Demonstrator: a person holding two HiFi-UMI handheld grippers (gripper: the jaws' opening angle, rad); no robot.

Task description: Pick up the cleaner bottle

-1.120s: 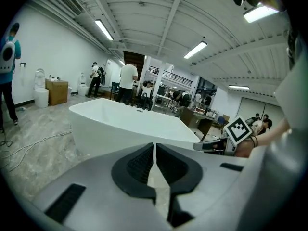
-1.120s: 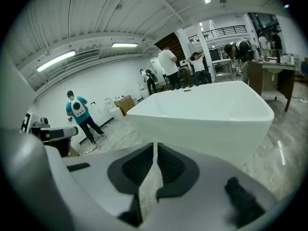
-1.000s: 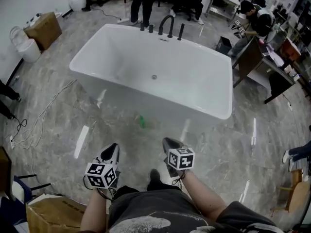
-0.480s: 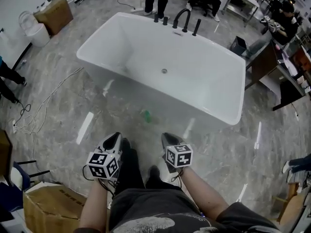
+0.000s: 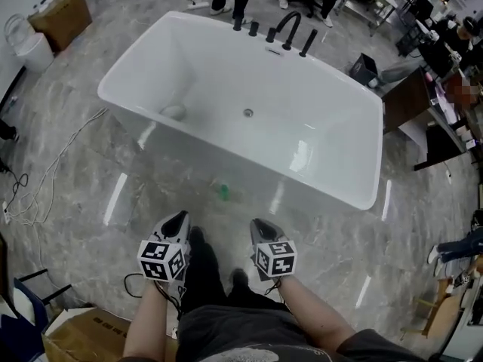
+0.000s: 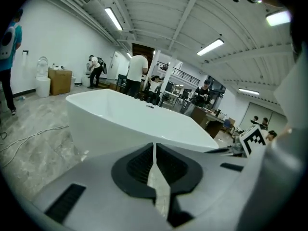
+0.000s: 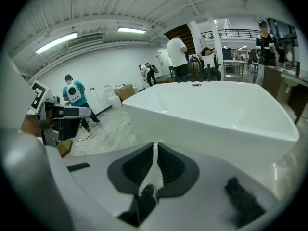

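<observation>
View from above on a grey marble floor, with a white tub filling the middle. Far left, loose cables trail across the floor, and a cardboard box stands in the upper corner. Low in the picture, the left gripper points toward the tub, its marker cube nearest the camera. Its own view shows the two jaws pressed together with only a thin slit between them and nothing held. Just ahead, between the two grippers and a little beyond their tips, a small green bottle sits on the floor close against the tub's near wall. It is blurred and too small to show its shape, and neither gripper touches it. The person's dark-clothed legs show between the two grippers. At the tub's far rim stands a black tap. The right gripper lies level with the left, also aimed at the tub, its jaws closed on nothing. At the far right are dark desks
</observation>
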